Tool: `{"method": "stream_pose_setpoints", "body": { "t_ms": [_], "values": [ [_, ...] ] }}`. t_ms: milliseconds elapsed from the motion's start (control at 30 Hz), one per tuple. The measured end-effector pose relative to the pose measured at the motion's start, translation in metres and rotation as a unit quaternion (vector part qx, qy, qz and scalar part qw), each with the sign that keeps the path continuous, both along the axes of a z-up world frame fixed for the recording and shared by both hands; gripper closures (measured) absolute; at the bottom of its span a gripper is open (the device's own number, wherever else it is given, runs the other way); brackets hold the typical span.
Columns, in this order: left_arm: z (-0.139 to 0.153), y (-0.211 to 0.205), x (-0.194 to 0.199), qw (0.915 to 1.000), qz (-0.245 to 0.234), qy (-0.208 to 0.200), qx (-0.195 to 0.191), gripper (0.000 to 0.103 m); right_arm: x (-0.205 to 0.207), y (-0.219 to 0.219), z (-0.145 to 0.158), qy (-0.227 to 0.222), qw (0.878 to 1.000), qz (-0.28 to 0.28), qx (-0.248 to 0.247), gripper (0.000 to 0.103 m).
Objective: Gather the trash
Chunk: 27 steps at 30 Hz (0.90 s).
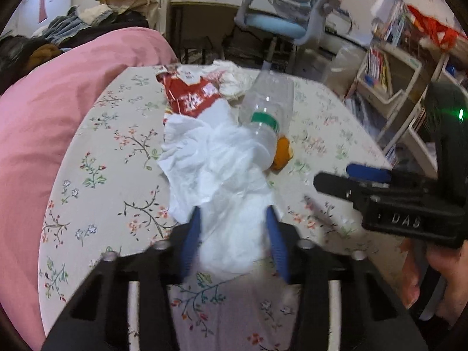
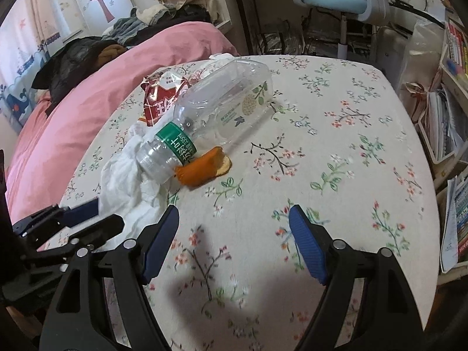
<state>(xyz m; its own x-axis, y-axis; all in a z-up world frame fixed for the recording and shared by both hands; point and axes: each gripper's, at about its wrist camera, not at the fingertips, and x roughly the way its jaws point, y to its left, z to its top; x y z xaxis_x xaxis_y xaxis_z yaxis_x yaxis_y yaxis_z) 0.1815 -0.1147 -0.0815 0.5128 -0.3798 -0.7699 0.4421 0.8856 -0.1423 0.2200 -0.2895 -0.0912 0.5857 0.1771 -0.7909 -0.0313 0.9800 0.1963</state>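
A crumpled white tissue [image 1: 216, 158] lies on the floral table [image 1: 111, 146]. My left gripper [image 1: 234, 219] has its blue fingers around the tissue's near end, closed on it. Beyond lie an empty clear plastic bottle [image 1: 267, 108] with a green band, an orange peel [image 1: 282, 153], a red snack wrapper [image 1: 190, 96] and another crumpled tissue [image 1: 234, 79]. My right gripper [image 2: 234, 216] is open and empty above bare tablecloth [image 2: 336, 152], near the bottle [image 2: 222, 102], the peel [image 2: 201, 169] and the tissue [image 2: 125, 181]. The left gripper [image 2: 87, 216] shows at the left of the right wrist view.
A pink bedcover [image 1: 58, 117] borders the table's left side, with clothes piled behind. A blue desk chair [image 1: 275, 23] and a desk stand beyond the table. Shelves with books [image 1: 389, 67] stand to the right. The right gripper's body [image 1: 395, 201] is at the table's right edge.
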Motion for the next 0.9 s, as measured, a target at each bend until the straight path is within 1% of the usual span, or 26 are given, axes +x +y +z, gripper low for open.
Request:
{"method": "stream_pose_setpoints", "body": {
  "t_ms": [33, 67, 100, 233, 333, 400, 467, 533, 633, 667, 700, 733, 767, 800, 833, 900],
  "values": [
    [-0.002, -0.001, 0.002, 0.9999, -0.003, 0.007, 0.009, 0.082, 0.003, 0.001, -0.001, -0.001, 1.0, 0.002, -0.003, 0.028],
    [-0.003, -0.002, 0.003, 0.9997, -0.004, 0.015, 0.021, 0.095, 0.007, 0.002, -0.003, -0.001, 1.0, 0.003, -0.007, 0.028],
    [-0.002, 0.0, 0.004, 0.9995, -0.005, 0.019, 0.026, 0.097, 0.01, 0.003, -0.004, -0.001, 1.0, 0.003, -0.007, 0.028],
    [0.014, 0.017, -0.005, 0.999, -0.01, 0.042, 0.01, 0.099, 0.024, 0.005, -0.006, -0.003, 1.0, 0.002, -0.001, 0.029],
    [0.025, 0.042, -0.02, 0.9982, -0.005, 0.06, -0.007, 0.099, 0.035, 0.008, -0.009, -0.001, 1.0, 0.002, 0.002, 0.03],
    [0.023, 0.053, -0.026, 0.9974, 0.001, 0.072, -0.005, 0.099, 0.041, 0.012, -0.011, -0.003, 1.0, 0.005, 0.003, 0.031],
    [0.015, 0.066, -0.029, 0.9956, 0.013, 0.093, 0.001, 0.099, 0.045, 0.016, -0.011, -0.006, 1.0, 0.011, -0.001, 0.031],
    [0.011, 0.068, -0.028, 0.9944, 0.021, 0.104, -0.002, 0.099, 0.047, 0.021, -0.012, -0.008, 1.0, 0.015, -0.008, 0.031],
    [0.009, 0.061, -0.028, 0.9946, 0.019, 0.103, 0.001, 0.099, 0.049, 0.025, -0.012, -0.01, 1.0, 0.023, -0.013, 0.039],
    [0.007, 0.059, -0.028, 0.9944, 0.015, 0.104, 0.002, 0.098, 0.049, 0.027, -0.013, -0.01, 1.0, 0.026, -0.014, 0.043],
    [0.005, 0.056, -0.029, 0.9941, 0.012, 0.107, 0.006, 0.091, 0.048, 0.028, -0.013, -0.01, 0.999, 0.031, -0.014, 0.049],
    [0.004, 0.055, -0.029, 0.994, 0.012, 0.109, 0.009, 0.082, 0.048, 0.029, -0.012, -0.01, 0.999, 0.034, -0.016, 0.052],
    [0.002, 0.052, -0.03, 0.9941, 0.015, 0.107, 0.012, 0.051, 0.048, 0.031, -0.012, -0.01, 0.999, 0.038, -0.016, 0.057],
    [0.003, 0.051, -0.03, 0.9946, 0.018, 0.102, 0.01, 0.036, 0.048, 0.032, -0.012, -0.01, 0.999, 0.042, -0.014, 0.063],
    [0.006, 0.051, -0.031, 0.9955, 0.022, 0.092, 0.006, 0.035, 0.048, 0.033, -0.012, -0.01, 0.999, 0.044, -0.012, 0.067],
    [0.009, 0.048, -0.032, 0.9965, 0.008, 0.084, -0.002, 0.033, 0.047, 0.032, -0.012, -0.009, 0.999, 0.046, -0.009, 0.081]
  ]
}}
